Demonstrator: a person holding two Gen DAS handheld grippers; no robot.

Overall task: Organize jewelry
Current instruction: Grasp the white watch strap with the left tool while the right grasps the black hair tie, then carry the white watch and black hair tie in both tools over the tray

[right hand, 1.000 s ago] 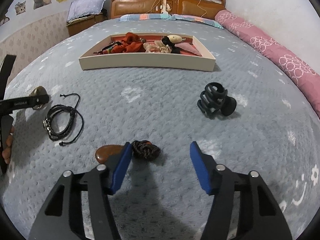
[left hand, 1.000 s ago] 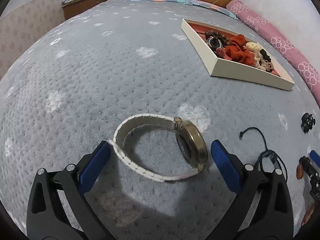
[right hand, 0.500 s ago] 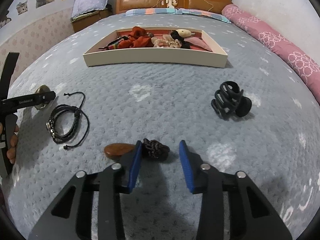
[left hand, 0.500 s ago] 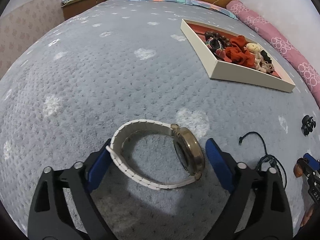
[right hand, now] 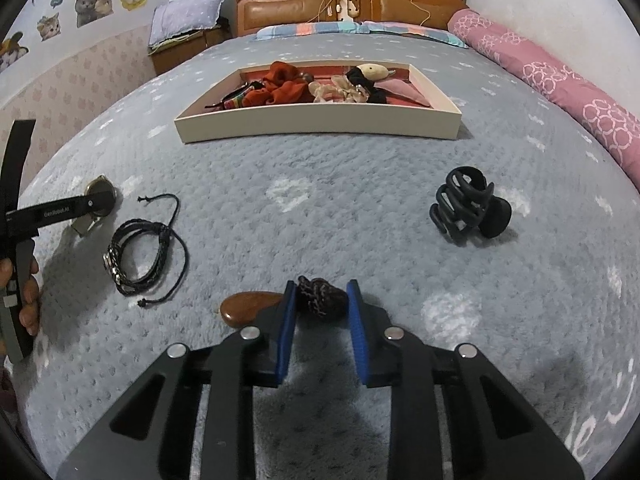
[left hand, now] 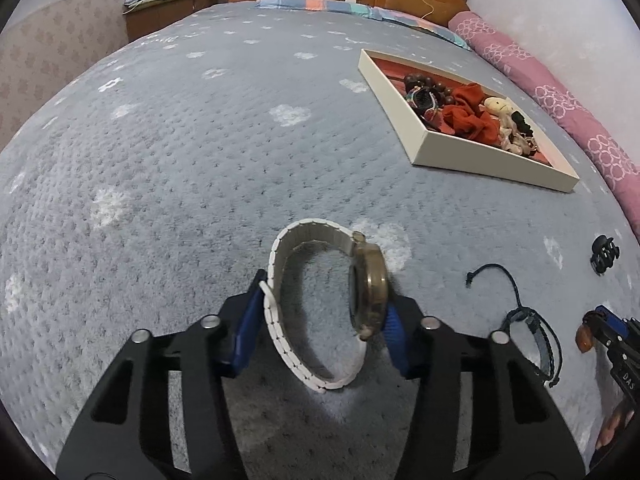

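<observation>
From your left wrist camera, your left hand-held gripper (left hand: pixel 320 324) has just been closing and now clamps the watch (left hand: pixel 332 304) between its blue pads: the left pad presses the white band, the right pad presses the brass-coloured case, and the band is squeezed into a tall narrow loop on the grey bedspread (left hand: pixel 180 160). Well beyond it and to the right sits the cream tray (left hand: pixel 472 156), with dark beads, red cloth and pale hair ties lying in it. Near the right edge you see a dark cord bracelet (left hand: pixel 532 328), a small black hair claw (left hand: pixel 604 254) farther off, and the tip of your other gripper beside a brown bit. From your right wrist camera, your right hand-held gripper (right hand: pixel 322 300) has just been closing too; its pads stand narrow on either side of the dark knotted end of a hair clip (right hand: pixel 320 298), whose brown oval part pokes out to the left of the left pad, and you cannot tell for sure whether the pads already press it. The black hair claw (right hand: pixel 470 208) lies apart to the right, the braided cord bracelet (right hand: pixel 140 252) to the left, and past that the watch case (right hand: pixel 102 196) shows behind the left gripper's arm. The tray (right hand: pixel 320 124) lies straight ahead, well beyond the clip.
</observation>
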